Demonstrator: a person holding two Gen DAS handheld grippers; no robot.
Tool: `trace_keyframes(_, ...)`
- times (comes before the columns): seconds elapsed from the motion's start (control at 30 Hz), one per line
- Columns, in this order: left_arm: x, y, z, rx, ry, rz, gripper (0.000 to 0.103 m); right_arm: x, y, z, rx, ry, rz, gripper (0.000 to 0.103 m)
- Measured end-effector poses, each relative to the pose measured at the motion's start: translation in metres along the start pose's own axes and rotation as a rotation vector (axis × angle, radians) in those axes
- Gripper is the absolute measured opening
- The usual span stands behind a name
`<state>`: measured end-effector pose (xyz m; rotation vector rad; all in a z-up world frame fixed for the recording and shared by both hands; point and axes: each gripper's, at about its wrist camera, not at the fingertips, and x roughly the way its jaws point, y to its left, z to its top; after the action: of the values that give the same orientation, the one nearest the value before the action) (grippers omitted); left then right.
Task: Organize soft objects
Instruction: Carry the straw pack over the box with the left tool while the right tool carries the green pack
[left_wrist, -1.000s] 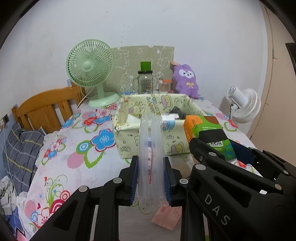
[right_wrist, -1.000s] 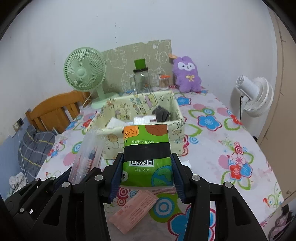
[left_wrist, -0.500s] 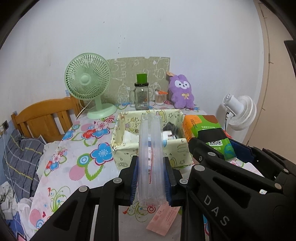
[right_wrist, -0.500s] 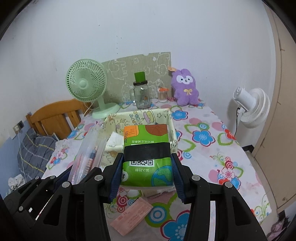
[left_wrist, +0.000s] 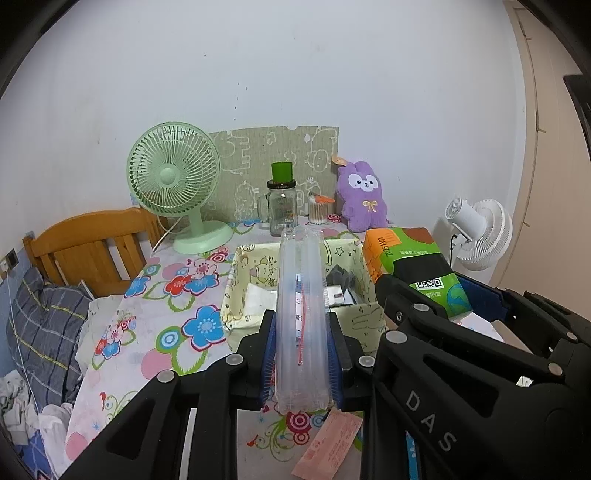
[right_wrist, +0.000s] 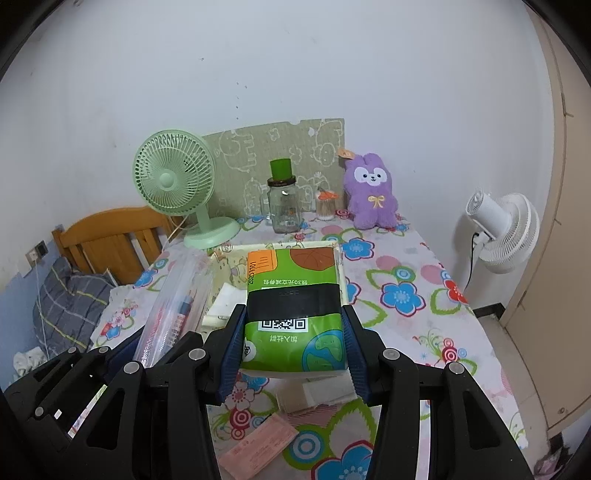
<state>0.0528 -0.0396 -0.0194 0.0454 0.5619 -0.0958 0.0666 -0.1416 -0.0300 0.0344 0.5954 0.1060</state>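
My left gripper (left_wrist: 302, 354) is shut on a clear plastic pack (left_wrist: 302, 314) that stands upright between the pads, held above the table in front of a yellow cartoon-print fabric box (left_wrist: 242, 317). My right gripper (right_wrist: 293, 341) is shut on a green tissue pack (right_wrist: 293, 295) with a black band and a QR code. The tissue pack also shows at the right of the left wrist view (left_wrist: 417, 266), and the clear pack at the left of the right wrist view (right_wrist: 177, 306). The box holds white and dark items.
On the flowered tablecloth (right_wrist: 406, 295) stand a green fan (left_wrist: 173, 184), a glass jar (left_wrist: 282, 206), a cotton-swab cup (left_wrist: 318, 210) and a purple plush rabbit (left_wrist: 364, 199). Pink packets (right_wrist: 258, 446) and white tissues (right_wrist: 317, 393) lie below. A white fan (right_wrist: 502, 232) stands right, a wooden chair (left_wrist: 92, 251) left.
Both grippers have risen and pulled back from the fabric box, still holding their packs. The box and the back-row items now look smaller and farther away.
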Motion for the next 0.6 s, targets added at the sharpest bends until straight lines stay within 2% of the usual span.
trace_keyframes(0.6, 0.025, 0.006, 0.020, -0.021, -0.004, 0.015, 0.024, 0.029, 0.002, 0.023, -0.015, 0.005, 0.031, 0.053)
